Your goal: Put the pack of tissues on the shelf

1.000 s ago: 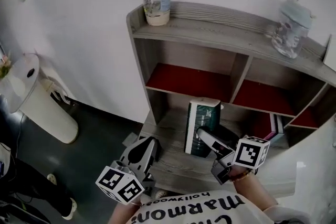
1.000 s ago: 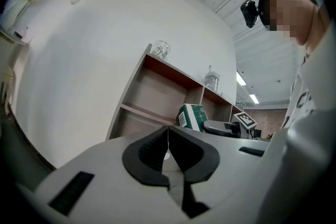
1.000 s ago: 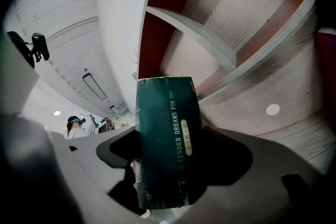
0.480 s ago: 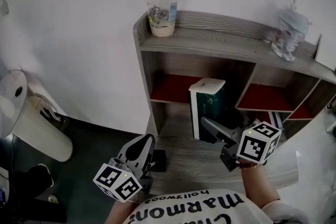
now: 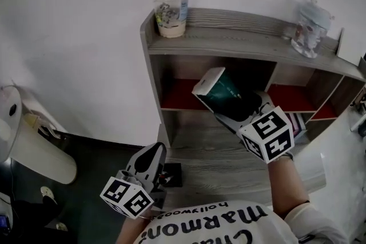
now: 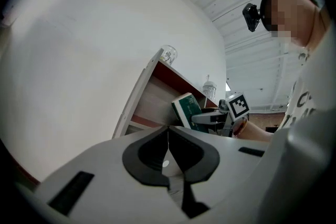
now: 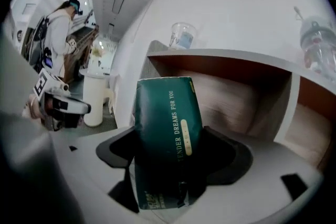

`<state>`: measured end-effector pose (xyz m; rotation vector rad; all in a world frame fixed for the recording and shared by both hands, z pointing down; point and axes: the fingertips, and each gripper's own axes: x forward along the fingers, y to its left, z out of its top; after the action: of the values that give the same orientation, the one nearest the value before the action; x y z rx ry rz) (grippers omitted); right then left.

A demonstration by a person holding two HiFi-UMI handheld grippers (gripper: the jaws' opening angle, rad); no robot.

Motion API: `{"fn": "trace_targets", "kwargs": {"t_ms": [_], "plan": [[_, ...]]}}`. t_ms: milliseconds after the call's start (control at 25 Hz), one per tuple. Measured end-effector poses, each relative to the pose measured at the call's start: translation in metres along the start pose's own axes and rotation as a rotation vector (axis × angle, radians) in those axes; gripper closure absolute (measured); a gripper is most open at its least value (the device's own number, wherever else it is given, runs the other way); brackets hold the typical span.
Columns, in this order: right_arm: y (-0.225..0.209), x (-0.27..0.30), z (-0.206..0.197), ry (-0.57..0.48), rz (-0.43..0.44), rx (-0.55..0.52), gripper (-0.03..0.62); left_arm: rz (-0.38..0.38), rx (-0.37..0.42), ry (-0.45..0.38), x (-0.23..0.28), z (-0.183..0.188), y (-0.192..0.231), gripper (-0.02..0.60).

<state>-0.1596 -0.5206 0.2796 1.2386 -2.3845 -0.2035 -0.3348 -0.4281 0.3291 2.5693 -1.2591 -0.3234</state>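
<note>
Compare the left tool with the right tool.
The left tool is empty; the right tool grips the tissue pack. The left tool hangs low in front of the shelf; the right tool is up at its upper compartment. Both are shut.

"TENDER DREAMS FOR YOU" on pack of tissues point(image 7: 169, 123); "hollywood" upside down on shirt point(image 5: 213, 224)

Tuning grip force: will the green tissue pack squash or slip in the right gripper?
Probably soft: the tissue pack has rounded wrapper corners, so it likely gives under the right gripper. Likely light: it is held tilted by one end without visible sag. The smooth wrapper may slip.
</note>
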Motion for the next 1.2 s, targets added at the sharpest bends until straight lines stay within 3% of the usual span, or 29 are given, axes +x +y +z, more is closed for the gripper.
{"fn": "trace_targets", "kwargs": {"t_ms": [120,520,1200], "plan": [[-0.003,0.012,-0.004,0.047,-0.026,-0.081,0.197,-0.005,-0.001,0.001,0.000,-0.001,-0.001,0.563],[-0.003,0.037,0.003,0.079,0.020,-0.166,0.195,0.024,0.007,-0.017,-0.008,0.001,-0.001,0.563],[-0.008,0.063,0.011,0.081,0.008,-0.219,0.240,0.073,-0.017,-0.033,-0.021,-0.002,0.010,0.563]]}}
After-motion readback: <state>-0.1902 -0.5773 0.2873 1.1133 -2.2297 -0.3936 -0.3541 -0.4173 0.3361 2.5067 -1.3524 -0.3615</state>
